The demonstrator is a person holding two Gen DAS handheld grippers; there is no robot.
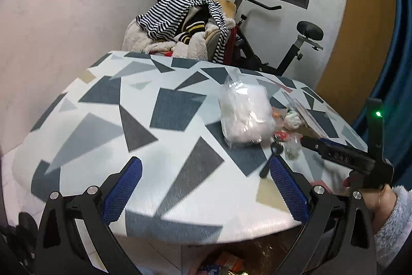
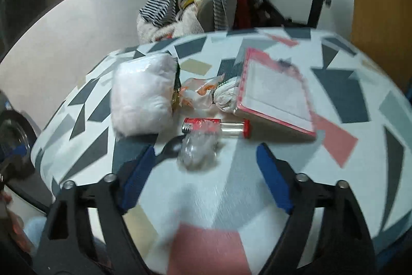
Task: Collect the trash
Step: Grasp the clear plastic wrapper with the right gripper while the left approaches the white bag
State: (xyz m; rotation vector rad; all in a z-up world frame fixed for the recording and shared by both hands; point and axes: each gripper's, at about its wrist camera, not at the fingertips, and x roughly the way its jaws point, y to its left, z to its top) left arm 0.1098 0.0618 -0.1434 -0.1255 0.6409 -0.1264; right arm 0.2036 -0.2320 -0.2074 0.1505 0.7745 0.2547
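Trash lies on a table with a geometric cloth (image 2: 347,97): a puffy white plastic bag (image 2: 141,94), an orange-printed wrapper (image 2: 198,92), a crumpled white tissue (image 2: 226,94), a red lighter-like tube (image 2: 216,126), a crumpled clear wrapper (image 2: 198,153) and a black plastic spoon (image 2: 170,148). My right gripper (image 2: 206,172) is open, just short of the clear wrapper. My left gripper (image 1: 206,187) is open and empty over the table's near edge; the white bag (image 1: 244,115) and the spoon (image 1: 270,159) lie ahead to its right. The right gripper (image 1: 309,142) shows there at the right edge.
A flat red-framed pack (image 2: 275,94) lies right of the trash. Behind the table stand a chair piled with clothes (image 1: 185,27) and an exercise bike (image 1: 283,43). Colourful items (image 1: 226,264) show below the table's front edge. A round dark object (image 2: 15,135) is at far left.
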